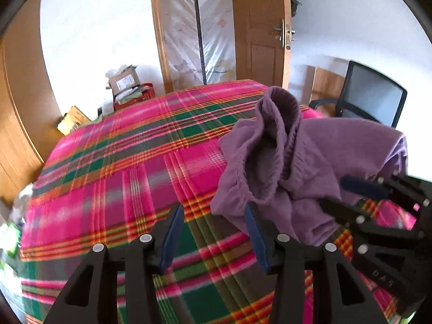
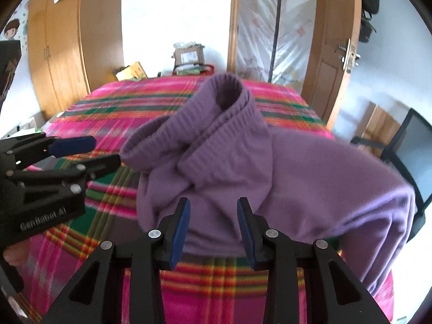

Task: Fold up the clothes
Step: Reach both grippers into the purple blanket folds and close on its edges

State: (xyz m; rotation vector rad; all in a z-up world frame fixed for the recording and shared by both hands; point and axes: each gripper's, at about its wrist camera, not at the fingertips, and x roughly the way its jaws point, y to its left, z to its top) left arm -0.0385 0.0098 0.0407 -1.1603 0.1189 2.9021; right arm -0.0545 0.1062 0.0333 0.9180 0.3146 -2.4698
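Both grippers spread, holding nothing: left gripper (image 1: 214, 220) beside the purple sweater (image 2: 243, 162), right gripper (image 2: 213, 216) facing its hem. Sweater lies bunched near the bed (image 1: 108, 162) right edge, collar raised, apparently awaiting flattening.

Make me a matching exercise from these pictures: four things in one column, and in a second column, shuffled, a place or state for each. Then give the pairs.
Column one:
1. purple sweater
2. plaid blanket
3. left tongs
4. cardboard box

Column two:
A. open, holding nothing, over the blanket
B. past the far edge of the bed, by the white wall
C. crumpled in a heap, ribbed collar standing up
D. spread flat across the bed

Pairs: 1-C, 2-D, 3-A, 4-B
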